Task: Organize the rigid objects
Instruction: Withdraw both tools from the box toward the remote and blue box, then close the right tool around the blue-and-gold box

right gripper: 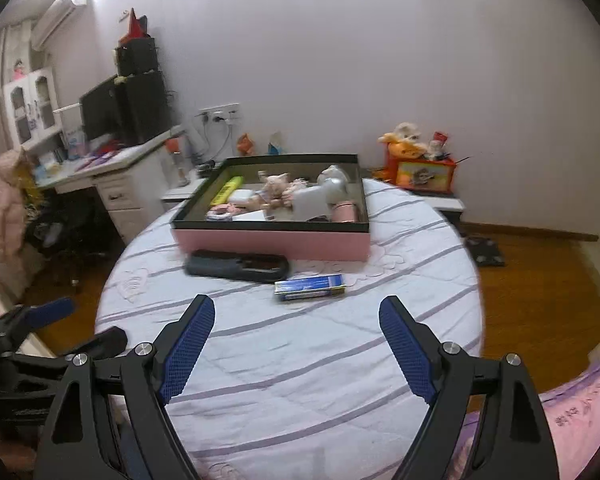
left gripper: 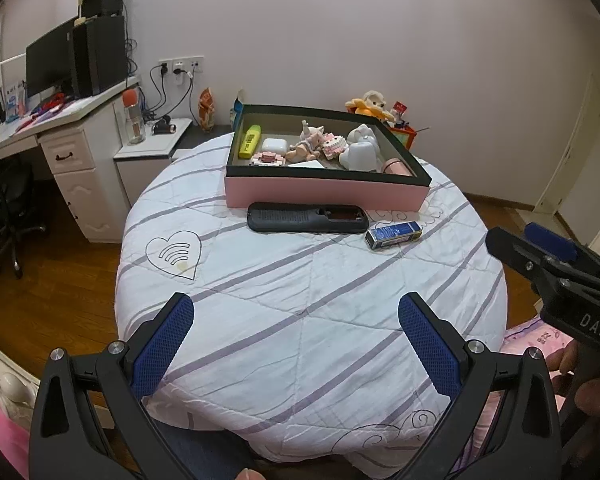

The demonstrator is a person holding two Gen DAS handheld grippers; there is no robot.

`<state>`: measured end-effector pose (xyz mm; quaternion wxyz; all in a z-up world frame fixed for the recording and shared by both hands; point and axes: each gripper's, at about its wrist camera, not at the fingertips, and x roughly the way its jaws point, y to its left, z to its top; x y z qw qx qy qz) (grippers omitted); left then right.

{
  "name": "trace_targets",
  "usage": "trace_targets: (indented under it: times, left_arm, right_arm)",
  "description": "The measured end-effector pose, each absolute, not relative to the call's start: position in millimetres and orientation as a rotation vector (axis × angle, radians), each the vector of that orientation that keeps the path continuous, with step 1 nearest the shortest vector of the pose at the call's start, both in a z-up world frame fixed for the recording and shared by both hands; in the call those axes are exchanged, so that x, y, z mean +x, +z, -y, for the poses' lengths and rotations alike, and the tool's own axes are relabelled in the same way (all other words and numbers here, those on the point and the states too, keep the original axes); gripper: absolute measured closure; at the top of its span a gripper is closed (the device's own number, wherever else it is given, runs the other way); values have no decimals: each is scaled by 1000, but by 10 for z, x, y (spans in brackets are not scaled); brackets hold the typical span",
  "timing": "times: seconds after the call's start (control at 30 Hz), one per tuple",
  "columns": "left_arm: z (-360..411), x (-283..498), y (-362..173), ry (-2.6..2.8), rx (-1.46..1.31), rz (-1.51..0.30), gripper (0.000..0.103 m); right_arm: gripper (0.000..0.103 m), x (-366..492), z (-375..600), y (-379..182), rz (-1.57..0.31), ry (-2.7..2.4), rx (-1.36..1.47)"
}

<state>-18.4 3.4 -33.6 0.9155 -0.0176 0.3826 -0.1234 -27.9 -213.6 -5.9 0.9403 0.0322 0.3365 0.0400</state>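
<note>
I could read only "DAS", in white letters on the black body of the right gripper (left gripper: pixel 540 254), off to the right of my left tongs. Print on the blue box (left gripper: pixel 394 233) stayed illegible.

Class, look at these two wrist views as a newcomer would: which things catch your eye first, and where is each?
First comes the pink box at the far side of the round quilted table, crowded with small toys and a yellow highlighter. In front of it, outside the box, lie a dark remote control and a small blue box. Both grippers, left and right, hover open and empty over the near edge.
</note>
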Motion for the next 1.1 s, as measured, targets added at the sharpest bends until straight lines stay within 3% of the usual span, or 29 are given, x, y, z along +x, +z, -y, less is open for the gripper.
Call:
trace_targets:
  times: [0.4, 1.1]
  left_arm:
    - [-22, 55, -508, -223, -33, -822, 0]
    - [-159, 722, -924, -194, -63, -920, 0]
  right_arm:
    - [17, 23, 2184, -288, -768, 86, 47]
    - [17, 1118, 2142, -1182, -988, 88, -17]
